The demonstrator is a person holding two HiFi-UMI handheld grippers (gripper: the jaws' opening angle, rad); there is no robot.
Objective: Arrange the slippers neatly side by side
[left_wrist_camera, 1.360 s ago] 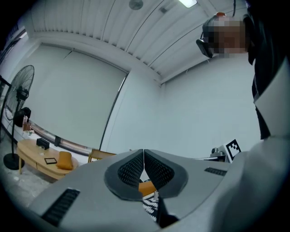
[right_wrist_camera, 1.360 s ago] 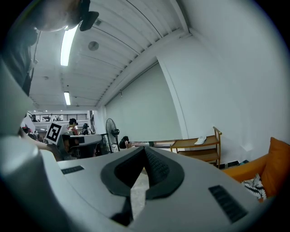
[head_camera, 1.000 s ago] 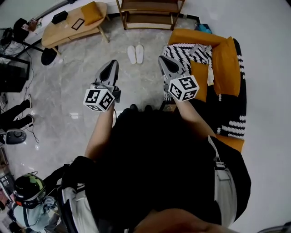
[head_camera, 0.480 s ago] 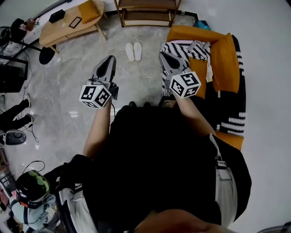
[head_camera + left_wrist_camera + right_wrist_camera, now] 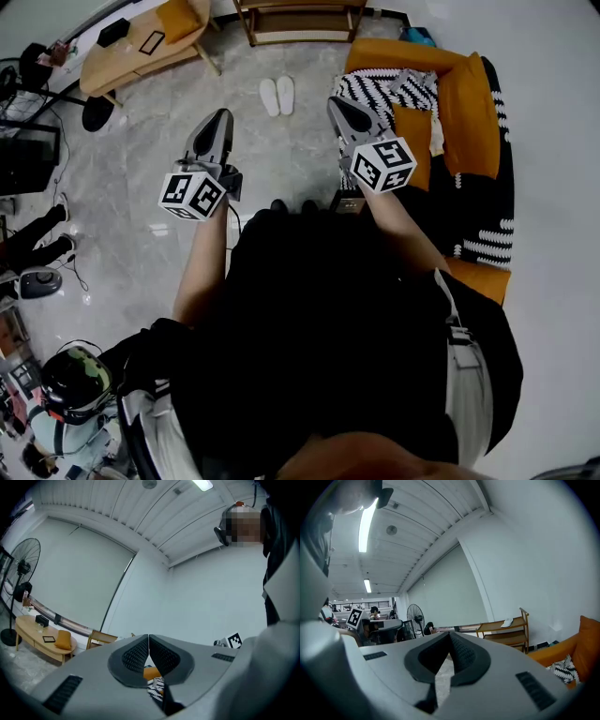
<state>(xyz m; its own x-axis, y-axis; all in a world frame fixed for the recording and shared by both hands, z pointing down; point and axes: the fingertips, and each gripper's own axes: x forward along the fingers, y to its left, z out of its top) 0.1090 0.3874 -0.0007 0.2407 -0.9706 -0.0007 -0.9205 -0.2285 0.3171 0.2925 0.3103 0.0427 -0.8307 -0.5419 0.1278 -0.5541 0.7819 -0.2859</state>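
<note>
Two white slippers lie side by side on the grey floor, toes toward the wooden shelf, in the head view. My left gripper is held above the floor to their lower left, jaws shut and empty. My right gripper hangs to their right, near the sofa's edge, shut with nothing in it. Both point up and away: the left gripper view and the right gripper view show closed jaws against walls and ceiling. The slippers do not show in either gripper view.
An orange sofa with a black-and-white throw stands at right. A wooden shelf is at the back, an oval table at back left. A fan and other people stand at the left.
Both grippers stayed shut. The head view shifted slightly, so slippers and shelf sit a little higher in frame; the left gripper drifted a bit left and up.
</note>
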